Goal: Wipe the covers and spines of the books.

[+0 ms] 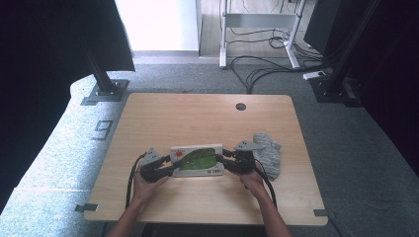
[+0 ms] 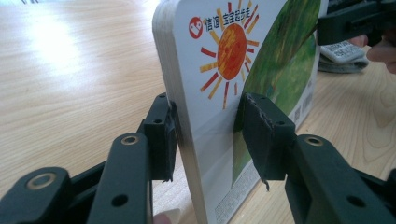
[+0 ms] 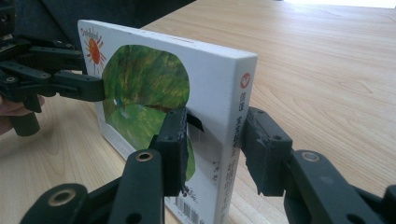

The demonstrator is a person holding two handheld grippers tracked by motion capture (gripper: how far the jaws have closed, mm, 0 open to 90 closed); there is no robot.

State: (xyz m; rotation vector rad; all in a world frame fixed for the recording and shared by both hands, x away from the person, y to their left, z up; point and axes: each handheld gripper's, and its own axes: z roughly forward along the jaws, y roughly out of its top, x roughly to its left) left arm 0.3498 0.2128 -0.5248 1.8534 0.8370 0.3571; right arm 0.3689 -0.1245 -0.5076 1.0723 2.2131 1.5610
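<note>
A white board book (image 1: pixel 197 160) with a red sun and a green leaf on its cover lies cover-up near the table's front edge. My left gripper (image 1: pixel 171 168) is shut on its left end, the page edges (image 2: pixel 224 46) pinched between the jaws (image 2: pixel 212 135). My right gripper (image 1: pixel 225 160) is shut on the spine end (image 3: pixel 140 79), one jaw on the cover and one behind (image 3: pixel 219 149). Each gripper view shows the other gripper at the book's far end. Whether the book rests on the wood or hangs just above it, I cannot tell.
A grey knitted cloth (image 1: pixel 268 150) lies just right of my right gripper, also seen past the book (image 2: pixel 343 53). The wooden table (image 1: pixel 197 118) has a cable hole (image 1: pixel 240 106) at the back. Cables and stand legs are on the floor beyond.
</note>
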